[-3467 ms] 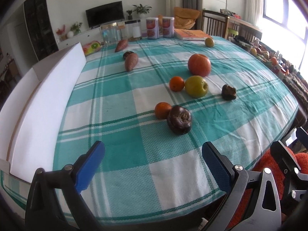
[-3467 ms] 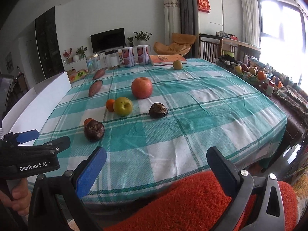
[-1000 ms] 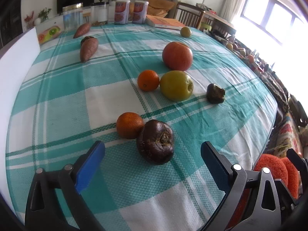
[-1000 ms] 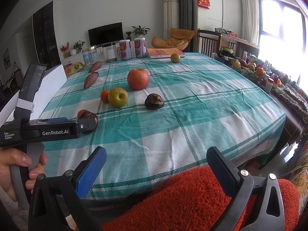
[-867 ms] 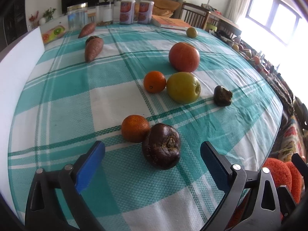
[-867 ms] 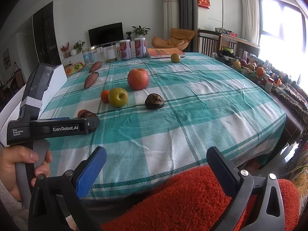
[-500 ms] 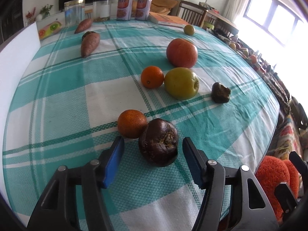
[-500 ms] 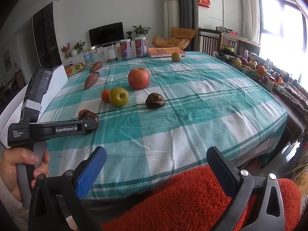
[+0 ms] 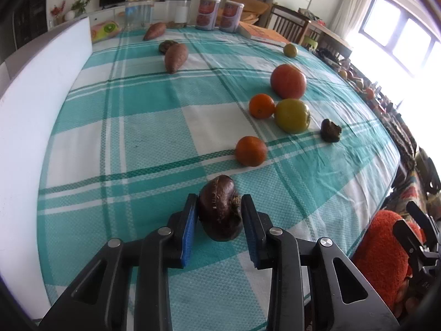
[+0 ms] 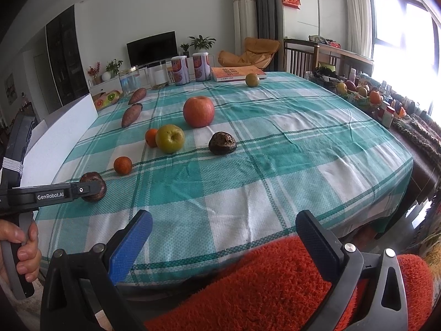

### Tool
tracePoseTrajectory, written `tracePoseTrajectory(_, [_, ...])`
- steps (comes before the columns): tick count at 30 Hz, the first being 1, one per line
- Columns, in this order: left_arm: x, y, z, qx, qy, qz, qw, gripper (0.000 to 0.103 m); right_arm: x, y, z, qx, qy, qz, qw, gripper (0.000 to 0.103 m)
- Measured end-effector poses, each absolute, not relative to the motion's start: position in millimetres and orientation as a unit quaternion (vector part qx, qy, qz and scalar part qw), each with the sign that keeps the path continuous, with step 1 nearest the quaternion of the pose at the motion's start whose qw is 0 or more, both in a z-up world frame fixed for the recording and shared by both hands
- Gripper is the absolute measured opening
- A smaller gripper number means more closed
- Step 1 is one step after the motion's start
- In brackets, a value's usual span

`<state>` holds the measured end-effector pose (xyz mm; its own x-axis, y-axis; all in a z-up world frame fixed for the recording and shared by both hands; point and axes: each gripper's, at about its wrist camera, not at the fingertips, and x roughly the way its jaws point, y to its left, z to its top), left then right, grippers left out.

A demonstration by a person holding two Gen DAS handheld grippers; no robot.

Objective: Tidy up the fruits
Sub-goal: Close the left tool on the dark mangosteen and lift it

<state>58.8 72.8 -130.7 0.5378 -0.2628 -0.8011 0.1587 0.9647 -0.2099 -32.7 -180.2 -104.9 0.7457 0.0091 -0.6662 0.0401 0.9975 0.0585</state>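
My left gripper (image 9: pixel 219 215) is shut on a dark purple wrinkled fruit (image 9: pixel 219 211), near the table's front left. From the right wrist view the same fruit (image 10: pixel 93 186) sits between the left gripper's fingers (image 10: pixel 82 190). Beyond it lie two small oranges (image 9: pixel 251 151) (image 9: pixel 261 106), a yellow-green apple (image 9: pixel 292 115), a big red apple (image 9: pixel 288 81), a second dark fruit (image 9: pixel 330 130) and a small green fruit (image 9: pixel 290 50). My right gripper (image 10: pixel 223 238) is open and empty, held off the table's front edge above an orange cushion (image 10: pixel 275 289).
A white foam board (image 9: pixel 35 104) stands along the table's left side. Two sweet potatoes (image 9: pixel 175 57) (image 9: pixel 154 31), jars, two cans (image 9: pixel 220 13) and a book (image 10: pixel 237 73) stand at the far end. A cluttered sideboard (image 10: pixel 366 93) is at the right.
My left gripper has closed from wide open onto the dark purple fruit and drawn it away from the near orange, toward the front left. The right gripper stays open and still.
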Motion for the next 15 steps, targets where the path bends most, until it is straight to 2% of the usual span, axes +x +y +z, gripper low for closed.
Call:
tracePoseTrajectory(2, [62,87,-131,-0.079,0.463,-0.111,0.876,0.038,-33,-180,-105,0.034,0.357,-0.009,0.934,0.103])
tracePoseTrajectory(4, [65,94,-132,-0.086,0.461,-0.092,0.879,0.051,-33,-180,-105,0.033,0.357,-0.01,0.934,0.103])
tracePoseTrajectory(5, [66,97,-133,-0.083,0.459,-0.083,0.88,0.062,-33,-180,-105,0.034,0.357,-0.011,0.934,0.103])
tracePoseTrajectory(6, [66,99,-133,-0.081,0.457,-0.078,0.882,0.066,-33,-181,-105,0.034,0.357,-0.012,0.933,0.103])
tracePoseTrajectory(11, [63,104,-135,-0.089,0.463,-0.102,0.876,0.073,-33,-181,-105,0.034,0.358,-0.012,0.933,0.103])
tracePoseTrajectory(15, [57,90,-133,-0.067,0.46,-0.127,0.876,0.074,-33,-181,-106,0.033,0.359,-0.012,0.933,0.103])
